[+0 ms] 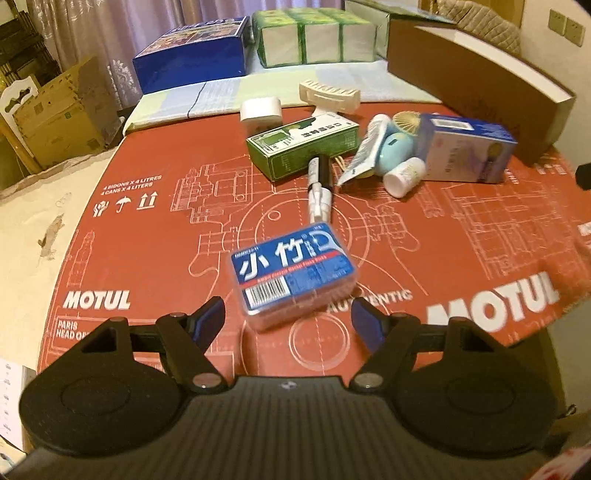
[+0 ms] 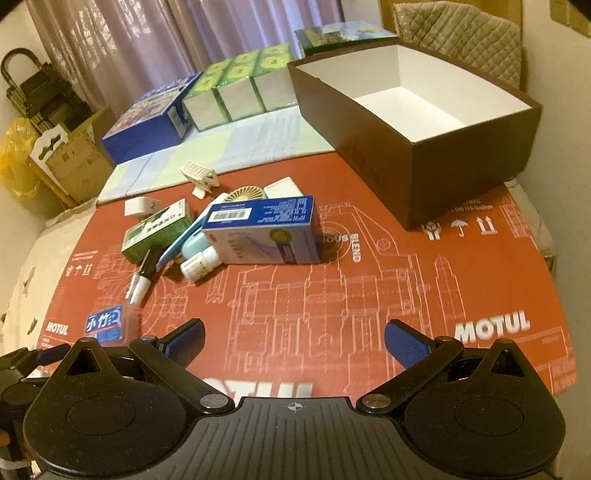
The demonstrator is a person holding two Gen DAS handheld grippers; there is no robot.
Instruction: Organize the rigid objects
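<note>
A clear plastic floss-pick box with a blue label (image 1: 295, 271) lies on the red Motul cardboard sheet (image 1: 147, 236), just ahead of my open left gripper (image 1: 288, 315), between and beyond its fingertips, not gripped. It also shows in the right wrist view (image 2: 105, 324) at the far left. My right gripper (image 2: 294, 338) is open and empty above the sheet. Further off lies a pile: a green box (image 1: 301, 146), a blue-and-white box (image 2: 264, 230), a white pill bottle (image 2: 199, 263), a pen (image 1: 320, 184), a light-blue fan (image 1: 393, 147). A brown open box (image 2: 417, 122) stands at the back right.
A white clip (image 2: 199, 176) and a white adapter (image 1: 260, 110) lie behind the pile. A blue box (image 1: 194, 53) and green tissue packs (image 1: 317, 35) stand at the back on a pale mat. Cardboard cartons (image 1: 62, 114) stand off the table's left.
</note>
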